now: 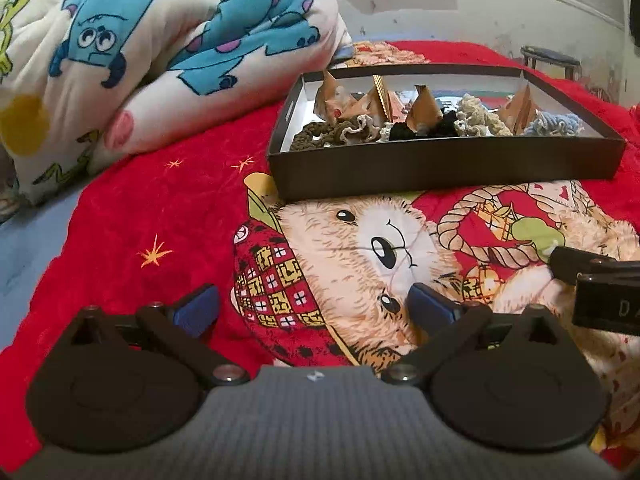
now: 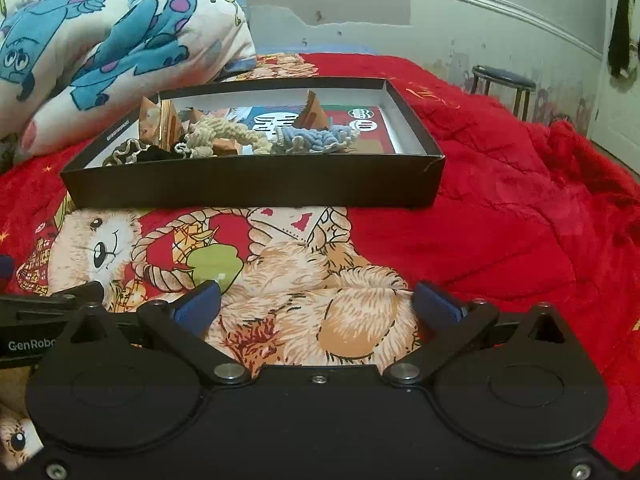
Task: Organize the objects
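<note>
A shallow black box (image 1: 440, 164) (image 2: 256, 190) rests on the red bear-print blanket. It holds crocheted scrunchies: olive (image 1: 316, 138), black (image 1: 404, 130), cream (image 1: 476, 114) (image 2: 224, 136) and pale blue (image 1: 556, 126) (image 2: 316, 138). Brown paper packets (image 1: 424, 110) (image 2: 314, 114) stand among them. My left gripper (image 1: 314, 304) hovers open over the bear's face, short of the box, with nothing between its fingers. My right gripper (image 2: 316, 300) is open too, low over the blanket in front of the box, and empty. The two grippers sit side by side; each shows at the edge of the other's view.
A bunched white duvet (image 1: 160, 48) (image 2: 100, 40) with blue cartoon monsters lies left of the box. A round stool (image 2: 504, 80) stands by the scuffed wall beyond the bed. The red blanket (image 2: 520, 220) rumples and falls away on the right.
</note>
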Demonstrator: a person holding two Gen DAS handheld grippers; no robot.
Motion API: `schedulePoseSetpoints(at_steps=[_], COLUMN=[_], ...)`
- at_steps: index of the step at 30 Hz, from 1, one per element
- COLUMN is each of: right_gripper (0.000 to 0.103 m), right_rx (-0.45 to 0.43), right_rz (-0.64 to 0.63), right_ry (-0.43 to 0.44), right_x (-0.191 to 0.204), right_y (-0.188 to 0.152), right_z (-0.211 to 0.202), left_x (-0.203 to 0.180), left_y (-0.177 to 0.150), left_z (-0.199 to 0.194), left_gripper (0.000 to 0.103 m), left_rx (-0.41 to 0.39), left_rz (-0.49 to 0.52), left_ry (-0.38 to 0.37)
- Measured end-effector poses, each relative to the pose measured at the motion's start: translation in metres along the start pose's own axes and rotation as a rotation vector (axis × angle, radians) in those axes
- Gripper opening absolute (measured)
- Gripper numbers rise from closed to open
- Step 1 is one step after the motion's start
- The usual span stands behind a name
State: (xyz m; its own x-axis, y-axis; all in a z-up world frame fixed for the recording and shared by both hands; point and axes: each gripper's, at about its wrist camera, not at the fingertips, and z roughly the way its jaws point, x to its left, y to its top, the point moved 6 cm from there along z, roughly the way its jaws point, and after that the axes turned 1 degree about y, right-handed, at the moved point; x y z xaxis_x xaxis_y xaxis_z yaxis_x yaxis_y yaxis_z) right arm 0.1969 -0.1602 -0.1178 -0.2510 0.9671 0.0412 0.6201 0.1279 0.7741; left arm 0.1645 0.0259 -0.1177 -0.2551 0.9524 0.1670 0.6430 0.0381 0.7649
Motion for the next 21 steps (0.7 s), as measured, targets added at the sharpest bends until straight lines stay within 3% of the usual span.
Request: schedulePoseSetpoints(at_steps=[7,21], right_gripper=[0.103,0.103], right_rx=[0.008,0.010], right_rz=[-0.026,-0.026], right_ry=[-0.022,-0.022], right_x=[0.0014,0.0028], right_y=[0.0001,0.0005], right_z=[0.0013,0.0018], left_x=[0.0052,0.0031], left_y=[-0.0041,-0.0058], left_z=[0.0001,-0.0005], left_gripper=[0.103,0.103], left_rx=[0.002,-0.017], left_rz=[-0.048,-0.041], left_ry=[-0.039,-0.029])
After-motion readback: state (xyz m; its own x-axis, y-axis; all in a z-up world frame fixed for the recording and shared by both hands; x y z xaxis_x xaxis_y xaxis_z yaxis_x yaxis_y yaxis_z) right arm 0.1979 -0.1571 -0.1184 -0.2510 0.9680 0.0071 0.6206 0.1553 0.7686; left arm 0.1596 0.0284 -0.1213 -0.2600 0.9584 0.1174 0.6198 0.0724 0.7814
